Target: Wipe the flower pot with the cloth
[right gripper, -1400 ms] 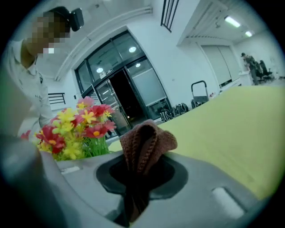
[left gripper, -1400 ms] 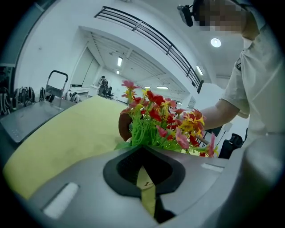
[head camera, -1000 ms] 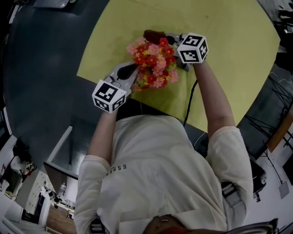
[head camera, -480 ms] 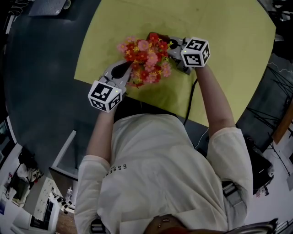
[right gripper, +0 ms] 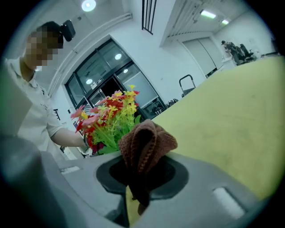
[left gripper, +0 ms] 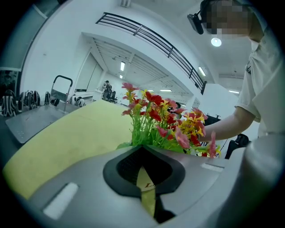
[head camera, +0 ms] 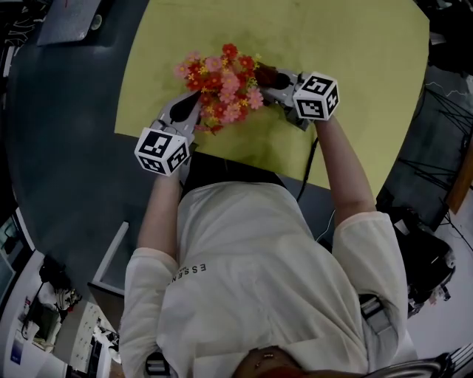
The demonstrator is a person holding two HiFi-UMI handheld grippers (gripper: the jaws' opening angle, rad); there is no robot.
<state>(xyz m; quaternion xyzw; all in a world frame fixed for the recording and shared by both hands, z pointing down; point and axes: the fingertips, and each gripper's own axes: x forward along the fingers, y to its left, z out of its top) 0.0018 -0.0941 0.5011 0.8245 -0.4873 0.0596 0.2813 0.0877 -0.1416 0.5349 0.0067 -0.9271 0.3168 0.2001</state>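
A bunch of red, pink and yellow artificial flowers (head camera: 218,77) stands on the yellow table (head camera: 332,44); the blooms hide the pot beneath them. My left gripper (head camera: 196,114) reaches in under the flowers from the lower left, jaws shut. In the left gripper view its tips (left gripper: 142,149) meet right at the green stems of the flowers (left gripper: 164,120), and I cannot see anything pinched. My right gripper (head camera: 272,78) is shut on a folded brown cloth (head camera: 264,74) just right of the flowers. The cloth (right gripper: 144,142) sticks up from the right gripper (right gripper: 141,165), with the flowers (right gripper: 109,118) beyond it to the left.
The yellow table's near edge (head camera: 244,159) runs just in front of the person's body, with dark grey floor (head camera: 59,148) to the left. A black cable (head camera: 307,166) hangs from the right gripper over that edge. A flat grey object (head camera: 70,18) lies at the far left.
The right gripper with the cloth has come from behind the flowers round to their right side. The left gripper stays shut at the flowers' base. The head view has shifted.
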